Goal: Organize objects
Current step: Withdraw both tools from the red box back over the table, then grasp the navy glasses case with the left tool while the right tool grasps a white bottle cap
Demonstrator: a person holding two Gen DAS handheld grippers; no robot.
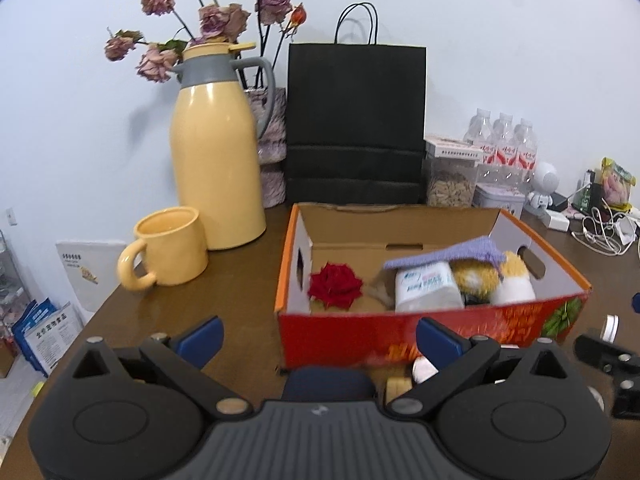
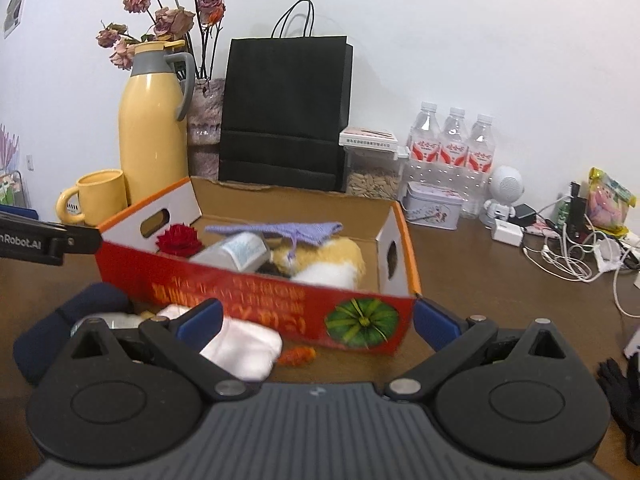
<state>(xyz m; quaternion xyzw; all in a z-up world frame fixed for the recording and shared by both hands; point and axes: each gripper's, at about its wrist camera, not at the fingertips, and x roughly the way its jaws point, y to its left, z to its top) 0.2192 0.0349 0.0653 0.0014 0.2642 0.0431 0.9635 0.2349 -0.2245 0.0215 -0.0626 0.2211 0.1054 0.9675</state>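
A red and orange cardboard box (image 1: 460,324) (image 2: 248,292) sits on the brown table. Inside lie a red rose (image 1: 335,285) (image 2: 179,240), a white tissue pack (image 1: 427,287) (image 2: 236,254), a purple knitted cloth (image 1: 448,257) (image 2: 276,229) and a yellow-and-white plush toy (image 1: 506,280) (image 2: 332,264). In front of the box lie a white pouch (image 2: 244,346), a small orange piece (image 2: 297,355) and a dark blue roll (image 2: 68,322) (image 1: 328,380). My left gripper (image 1: 319,338) is open before the box's front wall. My right gripper (image 2: 318,322) is open, with the box's corner between its fingers.
A yellow thermos (image 1: 216,148), a yellow mug (image 1: 168,246), a vase of dried roses (image 1: 272,144), and a black paper bag (image 1: 356,128) stand behind the box. Water bottles (image 2: 452,148), a seed jar (image 2: 372,168), a tin (image 2: 434,204) and tangled cables (image 2: 572,252) fill the right side.
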